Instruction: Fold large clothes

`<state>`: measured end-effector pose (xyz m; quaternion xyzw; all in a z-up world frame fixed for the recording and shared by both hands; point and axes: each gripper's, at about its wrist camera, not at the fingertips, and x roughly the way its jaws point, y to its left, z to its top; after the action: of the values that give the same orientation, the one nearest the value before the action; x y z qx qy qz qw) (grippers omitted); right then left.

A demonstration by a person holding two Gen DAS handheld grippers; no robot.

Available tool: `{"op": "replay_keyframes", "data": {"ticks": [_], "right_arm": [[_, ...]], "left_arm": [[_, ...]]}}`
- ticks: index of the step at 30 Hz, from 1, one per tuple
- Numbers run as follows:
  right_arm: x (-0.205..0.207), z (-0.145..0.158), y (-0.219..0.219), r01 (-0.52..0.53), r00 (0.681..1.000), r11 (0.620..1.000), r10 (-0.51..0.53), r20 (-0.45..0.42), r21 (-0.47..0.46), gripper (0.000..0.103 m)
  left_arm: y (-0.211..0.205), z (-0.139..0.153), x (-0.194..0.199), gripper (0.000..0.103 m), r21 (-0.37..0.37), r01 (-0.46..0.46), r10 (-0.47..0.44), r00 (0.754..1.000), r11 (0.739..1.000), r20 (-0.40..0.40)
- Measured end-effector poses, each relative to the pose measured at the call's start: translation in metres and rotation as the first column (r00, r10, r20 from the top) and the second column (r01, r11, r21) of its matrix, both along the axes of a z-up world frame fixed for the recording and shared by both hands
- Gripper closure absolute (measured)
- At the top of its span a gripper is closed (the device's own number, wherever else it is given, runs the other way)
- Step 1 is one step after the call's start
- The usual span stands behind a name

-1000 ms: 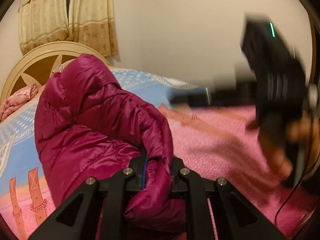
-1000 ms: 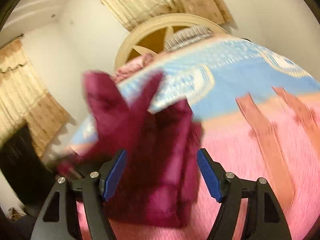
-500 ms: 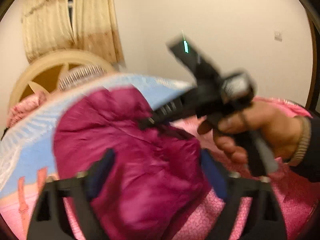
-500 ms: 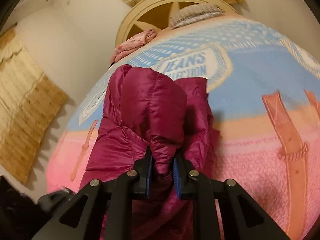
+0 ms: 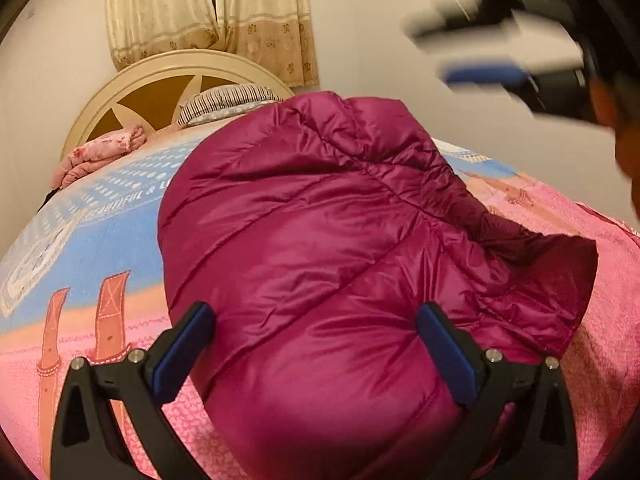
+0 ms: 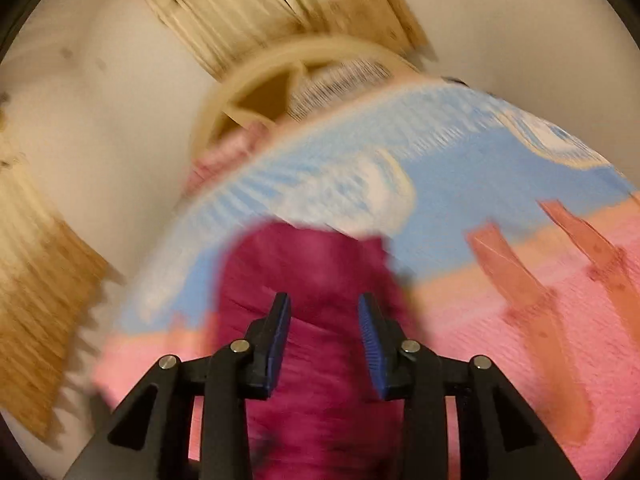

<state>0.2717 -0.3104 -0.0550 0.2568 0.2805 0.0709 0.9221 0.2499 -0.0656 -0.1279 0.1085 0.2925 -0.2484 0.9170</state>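
Note:
A magenta puffer jacket [image 5: 320,248] lies bunched and folded over on the bed. My left gripper [image 5: 316,328] is open, its blue pads wide apart on either side of the jacket's near end, holding nothing. My right gripper [image 6: 324,320] is open above the jacket [image 6: 312,280], which looks blurred there. The right gripper also shows as a dark blur at the top right of the left wrist view [image 5: 512,52], lifted clear of the jacket.
The bed carries a pink and blue printed blanket [image 5: 100,248]. A cream round headboard [image 5: 160,76] with a striped pillow [image 5: 228,100] and a folded pink cloth [image 5: 100,152] stands at the far end. Curtains [image 5: 208,12] hang behind.
My right gripper has let go of the jacket, opened and lifted away. My left gripper stayed open, and the jacket has settled flat on the bed.

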Motion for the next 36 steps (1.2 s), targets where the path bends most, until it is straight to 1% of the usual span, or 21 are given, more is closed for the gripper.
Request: {"op": "replay_keyframes", "data": {"ticks": [1, 2, 3, 4, 5, 6, 8, 9, 10, 11, 12, 14, 15, 17, 19, 20, 22, 27, 30, 33, 36], "right_arm": [[0.002, 0.004, 0.008, -0.037, 0.999, 0.999, 0.036, 0.029, 0.037, 0.067], [0.010, 0.004, 0.017, -0.099, 0.993, 0.990, 0.092, 0.068, 0.101, 0.067], [0.017, 0.001, 0.022, -0.114, 0.991, 0.986, 0.105, 0.079, 0.123, 0.067], [0.024, -0.005, 0.027, -0.112, 0.992, 0.986, 0.104, 0.073, 0.121, 0.067], [0.034, -0.015, 0.030, -0.103, 0.993, 0.989, 0.097, 0.059, 0.109, 0.067], [0.042, -0.027, 0.026, -0.070, 0.997, 0.991, 0.066, 0.040, 0.116, 0.067], [0.048, -0.051, 0.012, 0.005, 1.000, 0.989, -0.002, -0.023, 0.150, 0.067], [0.048, -0.060, 0.005, 0.024, 0.999, 0.986, -0.018, -0.039, 0.163, 0.067], [0.048, -0.067, 0.002, 0.038, 0.998, 0.988, -0.031, -0.050, 0.152, 0.067], [0.047, -0.074, 0.000, 0.047, 0.997, 0.992, -0.040, -0.064, 0.118, 0.067], [0.046, -0.079, -0.002, 0.044, 0.997, 0.994, -0.037, -0.073, 0.105, 0.067], [0.048, -0.091, -0.006, 0.037, 0.995, 0.993, -0.027, -0.098, 0.108, 0.067], [0.047, -0.093, -0.008, 0.042, 0.994, 0.993, -0.032, -0.100, 0.106, 0.067], [0.048, -0.097, -0.010, 0.047, 0.994, 0.994, -0.037, -0.104, 0.095, 0.067], [0.046, -0.102, -0.009, 0.047, 0.994, 0.995, -0.038, -0.105, 0.083, 0.067], [0.046, -0.103, -0.008, 0.050, 0.994, 0.996, -0.042, -0.104, 0.071, 0.067], [0.045, -0.107, -0.007, 0.054, 0.993, 0.998, -0.050, -0.105, 0.043, 0.067], [0.054, -0.120, -0.003, 0.056, 0.989, 0.998, -0.056, -0.135, -0.006, 0.067], [0.062, -0.129, -0.004, 0.046, 0.985, 0.999, -0.047, -0.168, -0.009, 0.067], [0.065, -0.136, -0.010, 0.042, 0.983, 0.999, -0.035, -0.182, 0.030, 0.067], [0.065, -0.137, -0.008, 0.044, 0.983, 0.999, -0.041, -0.178, 0.014, 0.067]], "left_arm": [[-0.001, 0.001, 0.002, 0.000, -0.001, -0.001, 0.001, 1.000, 1.000, 0.001], [0.000, 0.002, 0.003, 0.000, -0.003, -0.002, 0.002, 1.000, 1.000, -0.001], [-0.002, 0.003, 0.008, 0.000, -0.003, -0.004, 0.004, 1.000, 1.000, -0.002], [-0.001, 0.005, 0.009, 0.000, -0.004, -0.013, 0.013, 1.000, 1.000, -0.001], [0.002, 0.007, 0.012, 0.000, -0.008, -0.028, 0.028, 1.000, 1.000, 0.002], [0.006, 0.008, 0.019, 0.000, -0.013, -0.048, 0.048, 0.999, 0.999, 0.009], [0.012, 0.014, 0.027, 0.000, -0.028, -0.095, 0.096, 0.995, 0.995, 0.024], [0.018, 0.022, 0.035, 0.000, -0.052, -0.128, 0.129, 0.991, 0.990, 0.027], [0.019, 0.028, 0.045, 0.000, -0.078, -0.153, 0.155, 0.988, 0.985, 0.021], [0.018, 0.031, 0.052, 0.000, -0.093, -0.172, 0.173, 0.985, 0.981, 0.012], [0.014, 0.038, 0.066, 0.000, -0.109, -0.205, 0.206, 0.979, 0.973, -0.009], [0.002, 0.040, 0.086, 0.000, -0.122, -0.249, 0.246, 0.969, 0.961, -0.039], [-0.007, 0.038, 0.098, 0.000, -0.105, -0.278, 0.274, 0.960, 0.955, -0.055], [-0.027, 0.026, 0.122, 0.000, -0.030, -0.333, 0.331, 0.941, 0.942, -0.066], [-0.039, 0.009, 0.139, 0.000, 0.050, -0.365, 0.367, 0.927, 0.930, -0.076], [-0.042, -0.002, 0.147, 0.000, 0.080, -0.371, 0.378, 0.920, 0.925, -0.101], [-0.035, -0.013, 0.155, 0.000, 0.082, -0.373, 0.381, 0.914, 0.924, -0.140], [-0.024, -0.031, 0.169, 0.000, 0.041, -0.384, 0.382, 0.894, 0.923, -0.235], [-0.019, -0.040, 0.174, 0.000, 0.005, -0.389, 0.372, 0.876, 0.921, -0.306], [-0.020, -0.044, 0.171, 0.000, -0.011, -0.388, 0.364, 0.872, 0.921, -0.327], [-0.022, -0.047, 0.168, 0.000, -0.007, -0.388, 0.364, 0.872, 0.922, -0.326]]}}
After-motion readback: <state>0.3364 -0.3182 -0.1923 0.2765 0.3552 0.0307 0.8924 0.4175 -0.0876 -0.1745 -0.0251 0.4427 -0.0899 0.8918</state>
